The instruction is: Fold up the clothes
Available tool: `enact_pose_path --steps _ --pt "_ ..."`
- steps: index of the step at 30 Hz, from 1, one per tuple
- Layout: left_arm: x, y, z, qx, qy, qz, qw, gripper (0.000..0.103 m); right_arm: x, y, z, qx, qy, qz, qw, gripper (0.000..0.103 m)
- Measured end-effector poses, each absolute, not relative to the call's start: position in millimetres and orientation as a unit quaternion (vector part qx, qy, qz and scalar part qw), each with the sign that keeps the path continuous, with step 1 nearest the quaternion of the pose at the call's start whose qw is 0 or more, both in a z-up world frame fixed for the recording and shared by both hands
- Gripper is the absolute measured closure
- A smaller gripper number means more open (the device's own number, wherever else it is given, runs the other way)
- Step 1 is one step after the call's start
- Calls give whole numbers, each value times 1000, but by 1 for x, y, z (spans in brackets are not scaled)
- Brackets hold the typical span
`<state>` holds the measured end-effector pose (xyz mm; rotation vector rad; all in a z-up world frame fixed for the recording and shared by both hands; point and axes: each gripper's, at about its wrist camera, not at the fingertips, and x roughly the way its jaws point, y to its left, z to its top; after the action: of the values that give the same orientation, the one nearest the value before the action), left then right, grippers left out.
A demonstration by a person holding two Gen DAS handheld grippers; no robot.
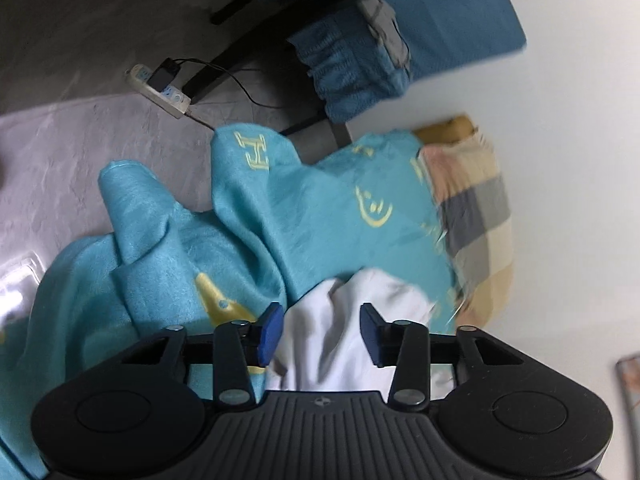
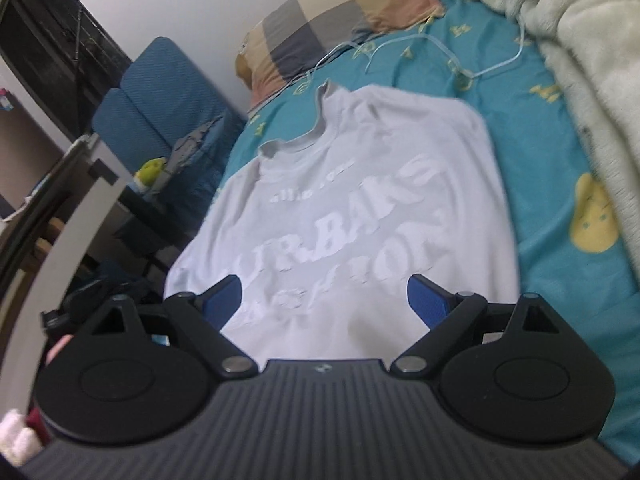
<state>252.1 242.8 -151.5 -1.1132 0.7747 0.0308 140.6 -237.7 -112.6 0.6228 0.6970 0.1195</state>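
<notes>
- Starting left, right wrist view: white furniture edge (image 2: 86,236) and dark clutter under it crowd the bed's left side; blue chair (image 2: 160,96) stands further back, near the bed edge.
- White t-shirt (image 2: 352,200) lies flat, front up, on the teal sheet (image 2: 536,184), collar towards the checked pillow (image 2: 332,20). Its left edge runs close along the bed's left edge; no spare sheet there.
- Right gripper (image 2: 325,300) is spread wide above the shirt's near hem, blue pads on either side of the print, gripping nothing.
- Right of the shirt: bare strip of sheet, then a pale fleece blanket (image 2: 580,60) heaped along the far right. A clear hanger (image 2: 460,64) lies on the sheet beyond the collar.
- Left wrist view: left gripper (image 1: 321,330) is partly open, white cloth bunched between the pads; actual contact unclear, blurred.
- Sheet drapes over the bed edge; floor at left, with power strip (image 1: 160,90).
</notes>
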Motion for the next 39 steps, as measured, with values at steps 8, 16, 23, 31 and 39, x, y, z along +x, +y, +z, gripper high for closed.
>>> enact_pose_path --steps 8,16,23,31,39 --pt "266 225 -165 -466 402 14 788 79 143 -234 -120 322 346 73 878 12" --pt "270 232 -165 -463 388 10 797 101 145 -231 -126 335 354 75 870 12" --pt "268 224 -110 -400 319 -19 859 102 145 -230 -129 345 357 76 865 12" --pt "265 112 -71 -247 320 -195 893 102 146 -229 -129 350 354 74 864 12" --pt "264 70 -113 -177 397 -207 876 87 147 -232 -132 353 358 68 862 12"
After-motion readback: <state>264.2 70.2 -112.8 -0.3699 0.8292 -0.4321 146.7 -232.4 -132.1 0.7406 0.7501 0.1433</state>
